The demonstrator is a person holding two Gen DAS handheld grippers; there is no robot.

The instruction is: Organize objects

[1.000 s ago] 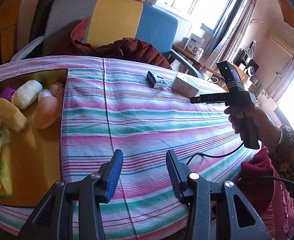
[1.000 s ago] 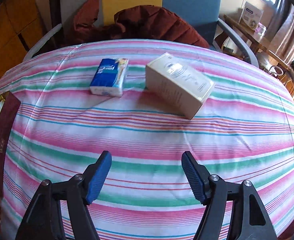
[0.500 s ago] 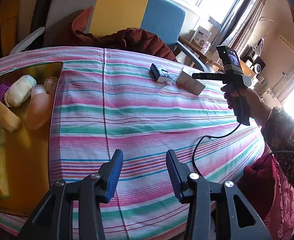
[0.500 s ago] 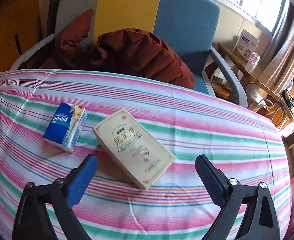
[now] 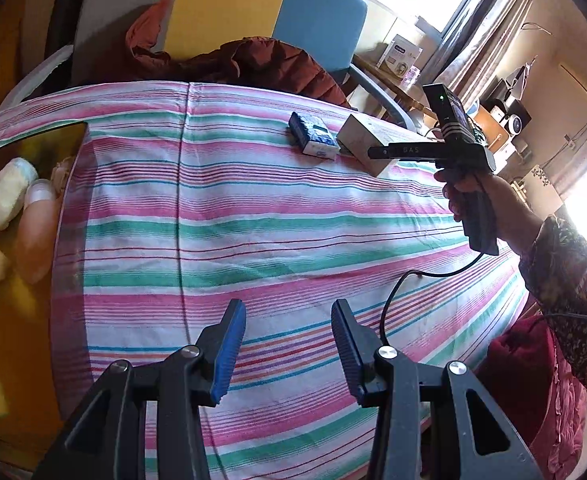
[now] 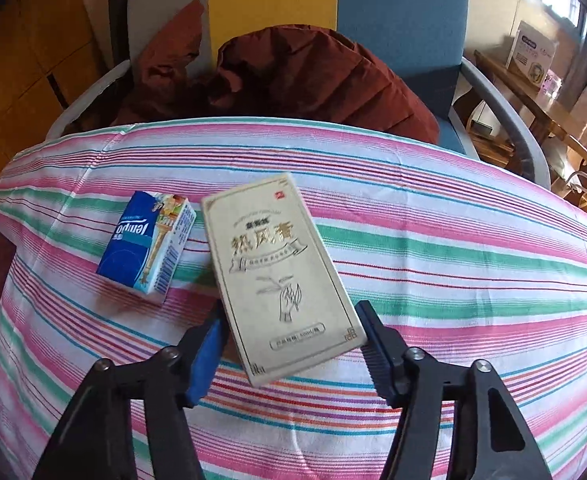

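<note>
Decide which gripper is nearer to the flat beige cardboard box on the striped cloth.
Right. The right gripper has just been closing around the flat beige cardboard box; the left gripper hangs far from it, over bare striped cloth.

This is a lived-in home. A table under a pink, green and white striped cotton cloth (image 5: 277,216) fills the middle. At twelve o'clock stands a grey, yellow and blue upholstered armchair (image 6: 397,20) with a rust-brown quilted jacket (image 6: 317,76) heaped on its seat. At two o'clock, long beige curtains (image 5: 489,36) frame a sunlit window above a cluttered wooden side table (image 5: 397,84).
</note>
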